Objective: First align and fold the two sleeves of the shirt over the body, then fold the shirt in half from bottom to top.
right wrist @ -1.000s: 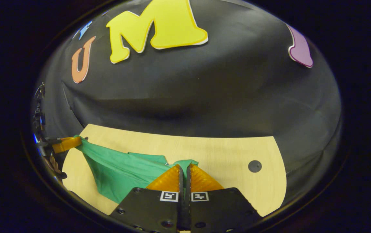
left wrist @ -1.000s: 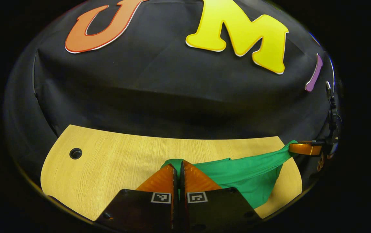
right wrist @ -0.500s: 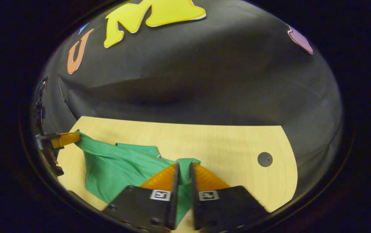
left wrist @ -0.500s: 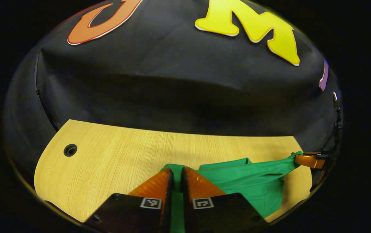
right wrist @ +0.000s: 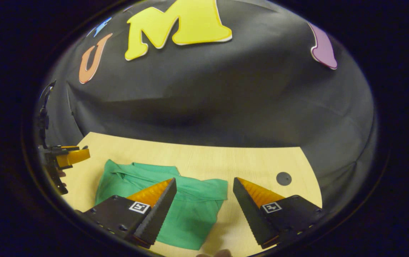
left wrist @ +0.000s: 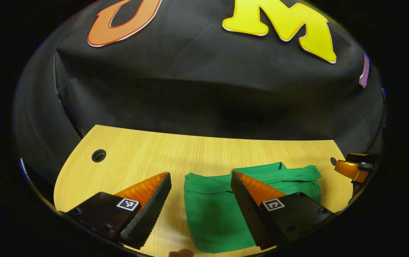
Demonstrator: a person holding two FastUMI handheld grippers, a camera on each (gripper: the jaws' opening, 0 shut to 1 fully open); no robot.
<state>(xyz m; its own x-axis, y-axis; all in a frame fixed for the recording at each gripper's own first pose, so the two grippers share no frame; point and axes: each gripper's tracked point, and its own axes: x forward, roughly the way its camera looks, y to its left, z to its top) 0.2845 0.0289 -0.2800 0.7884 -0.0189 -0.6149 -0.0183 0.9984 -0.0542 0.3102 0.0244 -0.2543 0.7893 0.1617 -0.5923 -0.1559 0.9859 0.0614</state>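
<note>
The green shirt [left wrist: 211, 210] lies folded into a compact rectangle flat on the wooden table [left wrist: 136, 157]. In the left gripper view my left gripper [left wrist: 200, 175] hangs open just above the shirt's left part, with nothing between its fingers. At that view's far right edge the right gripper [left wrist: 350, 167] shows, clear of the cloth. In the right gripper view the shirt [right wrist: 190, 210] sits low and left, and my right gripper [right wrist: 204, 180] stands open over its right edge, holding nothing. The left gripper [right wrist: 66, 157] appears at the far left there, off the shirt.
The table has a round cable hole [left wrist: 98, 155] near its left end and a capped one [right wrist: 283, 178] near its right end. Black cloth wall [left wrist: 204, 89] rises right behind the table's far edge. Bare wood [right wrist: 225, 160] lies beyond the shirt.
Both grippers were shut on the shirt's lifted edge; they lowered it, opened and let go. The shirt now lies flat and folded, and both grippers have drawn off it.
</note>
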